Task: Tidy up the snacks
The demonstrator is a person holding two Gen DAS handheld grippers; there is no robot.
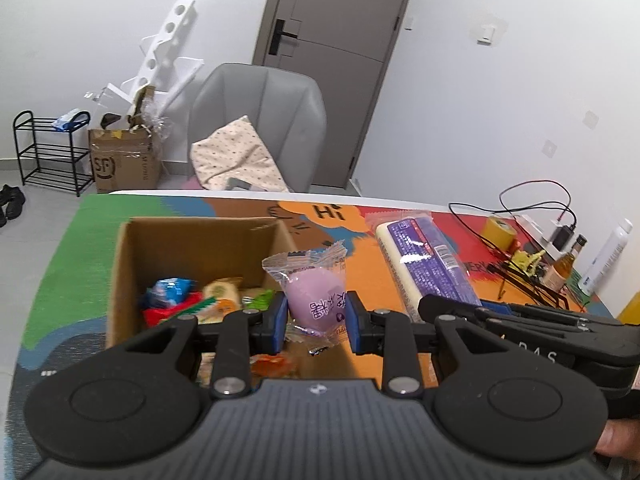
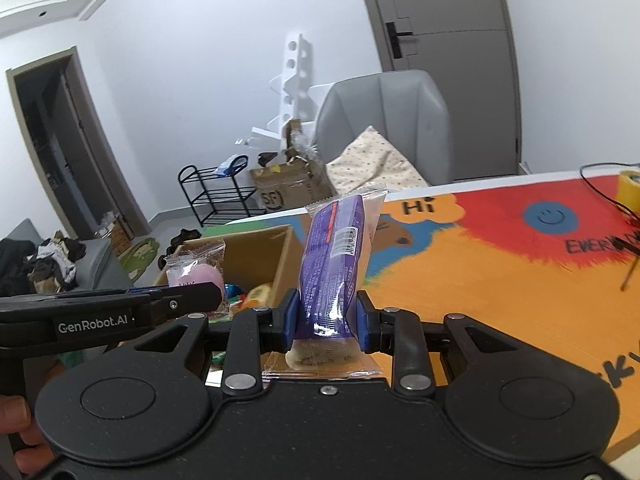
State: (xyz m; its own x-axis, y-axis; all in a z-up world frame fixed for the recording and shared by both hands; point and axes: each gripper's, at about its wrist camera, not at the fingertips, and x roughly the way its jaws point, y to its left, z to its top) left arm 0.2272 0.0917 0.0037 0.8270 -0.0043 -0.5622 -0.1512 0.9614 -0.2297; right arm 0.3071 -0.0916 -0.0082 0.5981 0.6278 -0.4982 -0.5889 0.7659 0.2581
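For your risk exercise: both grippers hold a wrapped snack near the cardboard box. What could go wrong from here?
1. The left gripper pinches the pink bun packet low; it might slip.
2. The right gripper grips the long purple packet near one end, so it may tip and miss the cardboard box.

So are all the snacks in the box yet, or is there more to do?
Not yet. Several snacks already lie in the cardboard box. The left gripper holds a pink snack packet, and the right gripper holds a long purple packet. Both are held up, not yet in the box. No other loose snacks show on the mat.
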